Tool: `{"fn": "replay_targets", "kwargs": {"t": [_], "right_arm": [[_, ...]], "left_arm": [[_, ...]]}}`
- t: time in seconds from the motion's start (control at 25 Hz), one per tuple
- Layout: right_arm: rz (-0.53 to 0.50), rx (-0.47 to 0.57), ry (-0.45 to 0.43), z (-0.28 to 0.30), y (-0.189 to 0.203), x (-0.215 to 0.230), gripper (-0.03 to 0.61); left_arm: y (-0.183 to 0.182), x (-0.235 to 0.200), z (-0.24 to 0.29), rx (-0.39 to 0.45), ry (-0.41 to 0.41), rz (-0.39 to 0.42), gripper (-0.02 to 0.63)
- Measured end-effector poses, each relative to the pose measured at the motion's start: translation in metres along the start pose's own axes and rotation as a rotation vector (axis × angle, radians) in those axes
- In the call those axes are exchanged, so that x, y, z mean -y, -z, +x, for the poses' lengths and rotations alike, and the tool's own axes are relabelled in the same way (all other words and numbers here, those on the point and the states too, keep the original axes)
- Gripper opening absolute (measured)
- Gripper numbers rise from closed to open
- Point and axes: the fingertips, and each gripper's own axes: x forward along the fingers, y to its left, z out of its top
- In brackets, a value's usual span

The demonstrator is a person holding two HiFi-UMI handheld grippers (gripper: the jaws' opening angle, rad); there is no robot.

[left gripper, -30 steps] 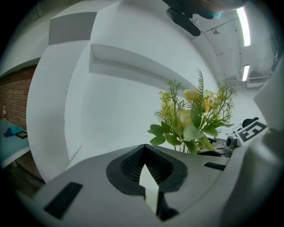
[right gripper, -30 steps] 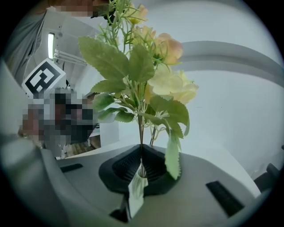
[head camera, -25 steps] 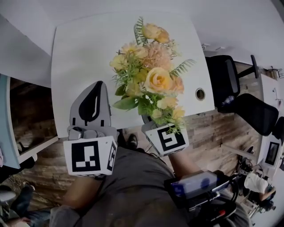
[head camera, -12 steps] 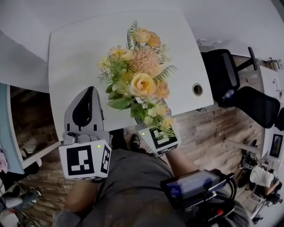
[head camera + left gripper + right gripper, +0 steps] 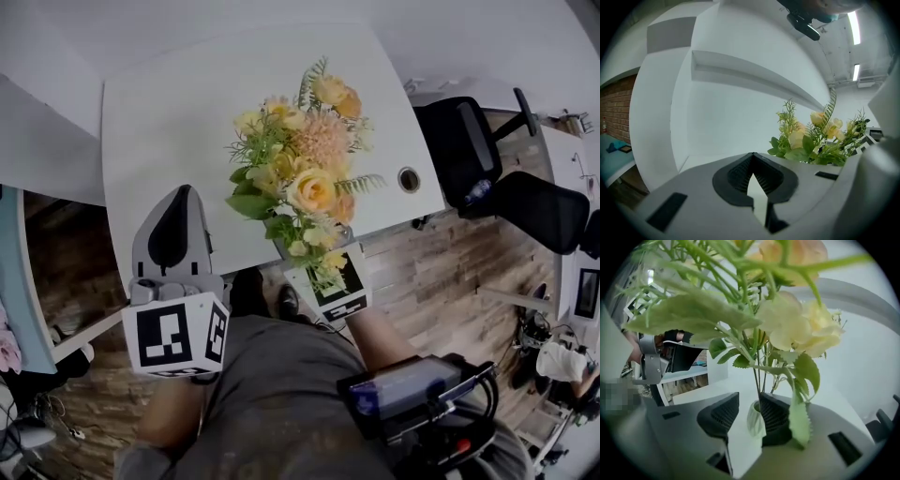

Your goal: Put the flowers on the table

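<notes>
The flowers [image 5: 305,178] stand upright in a small white vase [image 5: 754,420] on the table [image 5: 169,112], close to its near edge and well over toward its right end. The stems rise straight up, so the long axis is vertical. The vase sits between the jaws of the right gripper [image 5: 747,417], which have just been opening and now stand wide. One pad [image 5: 719,416] is clearly apart from it. The other [image 5: 777,417] is right against it or just beside it (I cannot tell which). A drooping leaf [image 5: 800,420] hangs over that jaw. As I judge it, the coming move is a withdrawal, and it turns on pulling straight back off the table's near edge, along the jaws' own line, so neither pad tips the vase. The left gripper [image 5: 173,234] reaches over the same near edge, well to the left of the flowers, with its jaws closed tip to tip on nothing.
</notes>
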Motion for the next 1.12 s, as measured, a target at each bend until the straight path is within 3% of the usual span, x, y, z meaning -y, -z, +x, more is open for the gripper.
{"fn": "replay_targets", "kwargs": {"t": [0.68,1.12], "right_arm": [[-0.053,-0.028,-0.032,0.018,0.002,0.004,0.15],[-0.067,-0.018,-0.065,0.008,-0.001,0.014,0.152]], "left_arm": [[0.016,-0.015,-0.008,-0.008,-0.04,-0.046,0.005],[0.008,0.002,-0.008,-0.005,-0.067,-0.058,0.005]]}}
